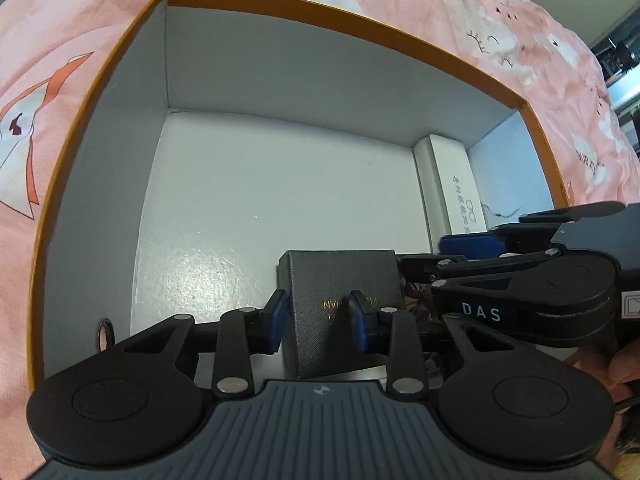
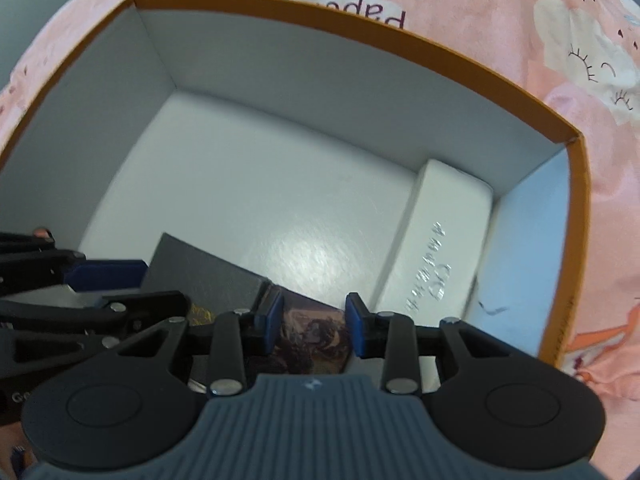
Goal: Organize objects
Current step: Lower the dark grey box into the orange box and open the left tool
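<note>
While both claws hang inside the orange box (image 1: 440,46), our left gripper (image 1: 320,322) stands part open astride the dark gray box (image 1: 340,280) at lower centre — pads flanking it, whether gripping we cannot tell. Our right gripper (image 2: 312,322), part open, straddles the patterned card (image 2: 312,340) just right of it; the white case (image 2: 440,240) lies lengthwise along the right wall.
</note>
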`<state>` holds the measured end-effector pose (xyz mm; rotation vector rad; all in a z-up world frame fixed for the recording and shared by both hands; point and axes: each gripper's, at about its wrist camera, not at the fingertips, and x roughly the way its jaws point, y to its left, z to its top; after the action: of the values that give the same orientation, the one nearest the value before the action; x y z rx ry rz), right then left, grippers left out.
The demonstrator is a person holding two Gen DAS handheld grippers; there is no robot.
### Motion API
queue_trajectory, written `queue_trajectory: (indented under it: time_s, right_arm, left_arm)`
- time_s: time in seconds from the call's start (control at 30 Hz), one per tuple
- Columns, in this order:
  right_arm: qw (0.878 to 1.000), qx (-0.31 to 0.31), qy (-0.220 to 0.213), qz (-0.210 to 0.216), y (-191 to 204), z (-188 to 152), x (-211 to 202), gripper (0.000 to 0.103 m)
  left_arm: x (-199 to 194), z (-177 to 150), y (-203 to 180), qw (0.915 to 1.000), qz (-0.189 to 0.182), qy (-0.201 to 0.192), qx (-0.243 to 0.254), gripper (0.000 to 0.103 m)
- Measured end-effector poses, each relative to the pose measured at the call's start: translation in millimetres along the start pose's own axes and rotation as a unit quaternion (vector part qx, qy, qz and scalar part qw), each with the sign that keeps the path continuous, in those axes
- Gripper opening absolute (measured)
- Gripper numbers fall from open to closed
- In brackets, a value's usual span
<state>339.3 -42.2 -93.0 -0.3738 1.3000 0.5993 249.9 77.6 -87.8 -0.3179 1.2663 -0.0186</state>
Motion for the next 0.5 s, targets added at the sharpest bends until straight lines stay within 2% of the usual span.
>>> queue_trajectory:
  time_s: [0.13, 0.33, 0.5]
  right_arm:
    - [1.000, 0.001, 0.011, 0.002, -1.5, -6.0, -2.5, 0.031]
    - [1.000, 0.001, 0.013, -0.004, 2.9, -8.3, -2.9, 0.032]
    - [1.000, 0.005, 0.023, 0.003, 4.2, -11.9, -6.0, 0.031]
  left_arm:
    - [-1.4, -3.2, -2.5, 0.9999, 0.005, -0.002, 0.013, 0.037]
    - [0.0, -4.3, -5.6, 0.9993, 0.010, 0.001, 0.037, 0.037]
    - [-1.2, -5.7, -4.3, 0.9993, 0.006, 0.003, 0.037, 0.037]
